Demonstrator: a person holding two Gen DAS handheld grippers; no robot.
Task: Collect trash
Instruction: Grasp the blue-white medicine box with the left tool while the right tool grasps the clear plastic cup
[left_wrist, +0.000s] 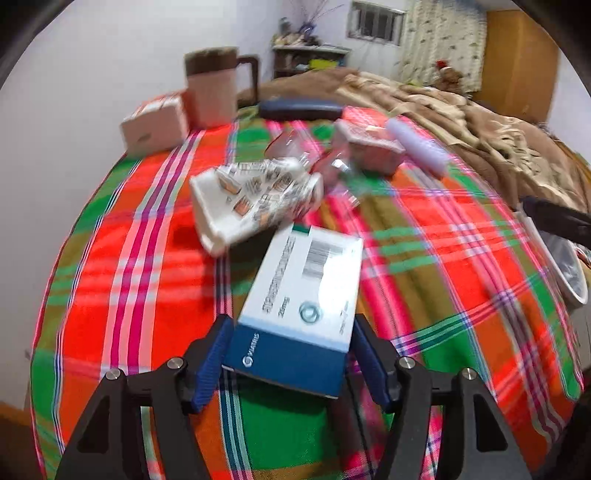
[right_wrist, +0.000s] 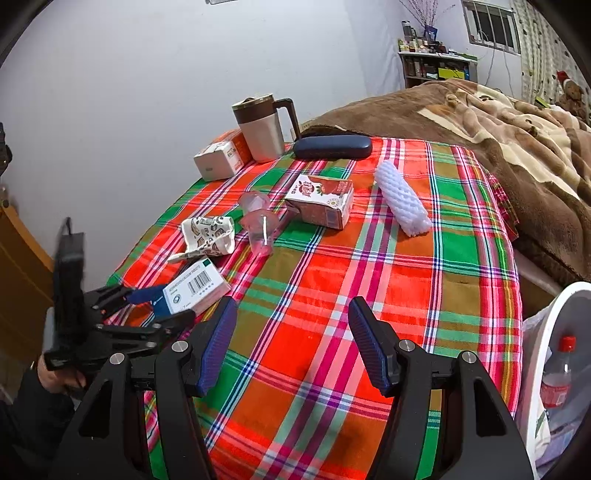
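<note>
Left wrist view, grip: left gripper (left_wrist: 291, 347) has its blue pads pressed on both sides of the medicine box (left_wrist: 299, 299), pinching only the dark blue near end, so most of the box juts forward unsupported.
Left wrist view, risk: box could pivot or slide out of the pads if swung fast, since the hold is at one end; this frame is smeared with motion.
Left wrist view, neighbours: crumpled paper wrapper (left_wrist: 251, 199) lies just beyond the box's far corner; a low pass could drag it.
Left wrist view, edges: plaid tablecloth (left_wrist: 461, 266) drops away at right, where the bin rim (left_wrist: 576, 280) shows, partly cut off.
Right wrist view, fingers: right gripper (right_wrist: 293, 343) is spread wide and holds nothing, hovering over bare cloth.
Right wrist view, trash left: milk carton (right_wrist: 321, 201), plastic cups (right_wrist: 258, 225) and foam net sleeve (right_wrist: 402, 201) lie mid-table; cups look light and likely to roll if nudged.
Right wrist view, keepers: mug (right_wrist: 264, 125) and glasses case (right_wrist: 332, 147) sit at the far edge near the wall.
Right wrist view, room: broad open cloth between this gripper and the carton; white bin (right_wrist: 546, 332), with a bottle (right_wrist: 557, 373) inside, stands off the table's right side, so the held box probably must cross in front of this gripper.
</note>
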